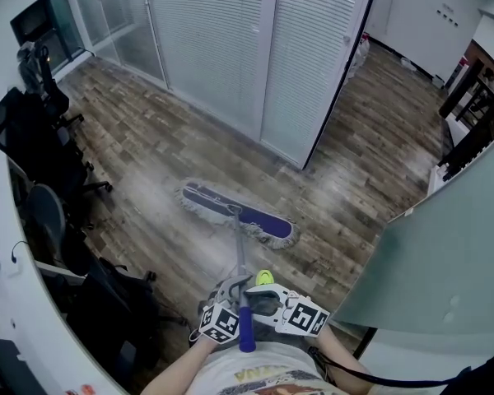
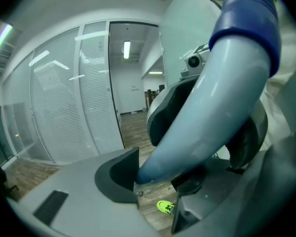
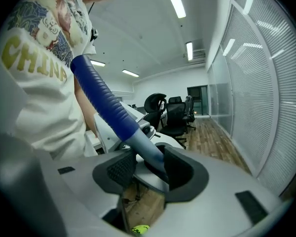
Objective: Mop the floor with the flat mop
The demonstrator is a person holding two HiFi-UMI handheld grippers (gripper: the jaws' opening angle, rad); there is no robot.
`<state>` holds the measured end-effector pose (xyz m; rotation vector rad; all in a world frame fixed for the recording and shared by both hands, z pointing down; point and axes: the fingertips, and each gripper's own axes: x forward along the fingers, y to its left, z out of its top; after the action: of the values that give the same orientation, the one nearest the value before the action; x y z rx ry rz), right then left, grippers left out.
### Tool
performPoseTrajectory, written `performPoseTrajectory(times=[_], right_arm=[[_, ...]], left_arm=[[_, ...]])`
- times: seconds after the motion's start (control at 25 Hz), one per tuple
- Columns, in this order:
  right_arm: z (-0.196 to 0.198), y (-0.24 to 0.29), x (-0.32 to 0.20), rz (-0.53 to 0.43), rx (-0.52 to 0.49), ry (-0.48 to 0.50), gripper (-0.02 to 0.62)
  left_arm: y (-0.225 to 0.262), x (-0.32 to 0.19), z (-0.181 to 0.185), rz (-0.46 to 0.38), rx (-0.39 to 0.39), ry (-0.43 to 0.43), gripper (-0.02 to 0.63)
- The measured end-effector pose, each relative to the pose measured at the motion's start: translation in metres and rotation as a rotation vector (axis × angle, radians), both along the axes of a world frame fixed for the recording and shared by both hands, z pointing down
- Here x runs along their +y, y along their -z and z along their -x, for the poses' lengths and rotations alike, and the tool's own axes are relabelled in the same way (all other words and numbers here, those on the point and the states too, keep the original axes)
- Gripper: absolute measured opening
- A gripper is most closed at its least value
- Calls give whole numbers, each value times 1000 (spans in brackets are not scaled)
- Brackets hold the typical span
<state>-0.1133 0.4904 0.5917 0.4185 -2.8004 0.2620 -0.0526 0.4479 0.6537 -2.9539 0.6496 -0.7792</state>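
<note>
My left gripper [image 2: 157, 180] and right gripper [image 3: 147, 168] both clamp the mop handle [image 1: 246, 332]. The flat mop head [image 1: 239, 214] rests on the wood floor [image 1: 148, 151].

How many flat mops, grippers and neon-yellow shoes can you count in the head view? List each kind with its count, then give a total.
flat mop: 1
grippers: 2 (left gripper, right gripper)
neon-yellow shoe: 1
Total: 4
</note>
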Motion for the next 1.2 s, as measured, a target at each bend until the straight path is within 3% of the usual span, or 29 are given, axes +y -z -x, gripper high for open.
performPoseTrajectory(times=[0.28,0.56,0.88,1.2], right_arm=[[4,-12,-6,76,-66,23,201],[7,-28,-34,69,-15,10,200],[-17,-24,-118,78,-65,-17,201],[-58,-20,-230,95,-99,7,204]], left_arm=[[-7,2,1,-25,-4,-55,127],[-20,-28,5,-55,-47,-65,121],[-11,-113,-17,-52,-1,-32,123],[-9,-225,-54,-45,-29,-12,123]])
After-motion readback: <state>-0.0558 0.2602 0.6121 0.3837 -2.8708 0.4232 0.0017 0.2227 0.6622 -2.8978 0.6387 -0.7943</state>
